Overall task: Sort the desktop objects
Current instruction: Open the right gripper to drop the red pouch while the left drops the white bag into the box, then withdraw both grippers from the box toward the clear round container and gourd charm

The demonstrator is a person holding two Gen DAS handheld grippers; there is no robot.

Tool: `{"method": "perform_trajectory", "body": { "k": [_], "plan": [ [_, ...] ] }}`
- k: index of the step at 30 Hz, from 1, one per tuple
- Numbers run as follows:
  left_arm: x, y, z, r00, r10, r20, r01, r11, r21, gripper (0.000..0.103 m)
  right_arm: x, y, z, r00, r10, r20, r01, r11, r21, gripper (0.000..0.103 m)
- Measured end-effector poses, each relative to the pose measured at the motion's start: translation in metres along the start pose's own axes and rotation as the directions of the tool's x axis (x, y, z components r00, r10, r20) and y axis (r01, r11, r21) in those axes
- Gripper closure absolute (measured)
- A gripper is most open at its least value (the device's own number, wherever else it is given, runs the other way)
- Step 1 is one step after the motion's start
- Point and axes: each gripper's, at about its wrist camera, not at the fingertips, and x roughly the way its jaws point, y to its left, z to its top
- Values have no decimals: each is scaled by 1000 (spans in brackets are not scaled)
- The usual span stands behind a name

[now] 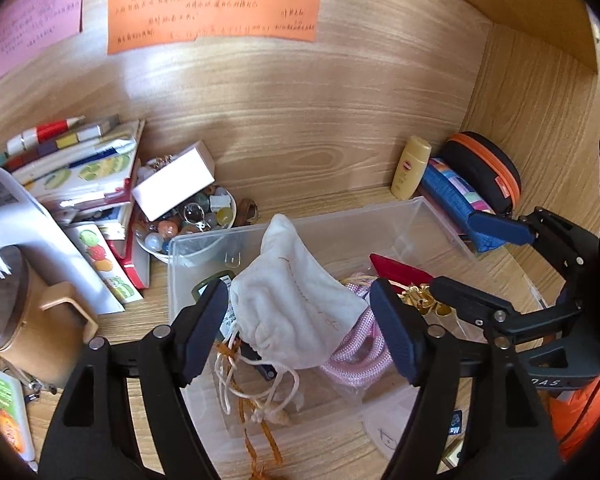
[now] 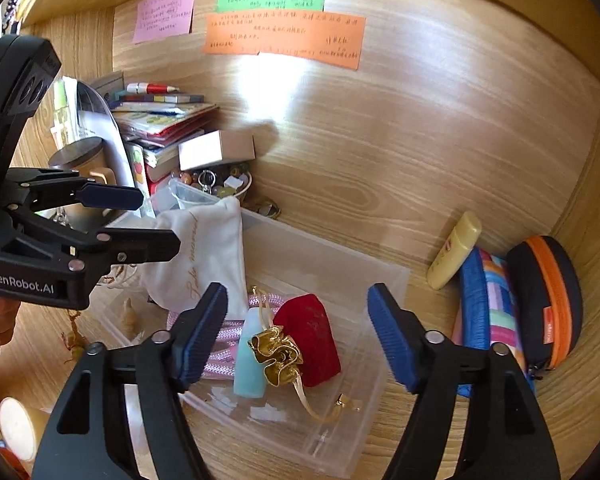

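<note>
Left hand-held gripper [image 1: 300, 328] spread wide over clear plastic bin [image 1: 416, 212] on bench [image 1: 140, 324]; white drawstring pouch [image 1: 292, 296] lying between its fingers, inside bin, touching neither pad (cream cord trailing below). Right hand-held gripper [image 2: 298, 336] likewise wide, empty, poised above same bin; gold pouch [image 2: 278, 356], red velvet pouch [image 2: 312, 338] and pale teal bottle [image 2: 250, 356] between its fingers, lower down on bin floor. Pink cord [image 2: 220, 340] just beside left finger. Yellow bottle [image 2: 454, 250], striped case [image 2: 490, 304] outside bin, right.
</note>
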Motion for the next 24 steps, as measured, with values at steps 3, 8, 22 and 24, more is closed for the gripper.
{"method": "perform_trajectory", "body": {
  "k": [3,8,22,24],
  "plan": [
    [-8,-1,-3,1000,7,10,-8,1000,5,24,-8,0,0,1000,2,3,-2,1000,10,21],
    [-30,5,-11,999,36,37,-36,999,5,15,-22,0,-5,1000,30,-5,-30,999,42,21],
    [-65,28,-51,994,106,39,-106,994,-5,10,-59,32,-20,999,52,11,-53,998,29,19],
    [-64,30,-58,994,107,25,-107,994,0,10,-60,38,-23,998,57,5,-57,998,32,19]
  ]
}}
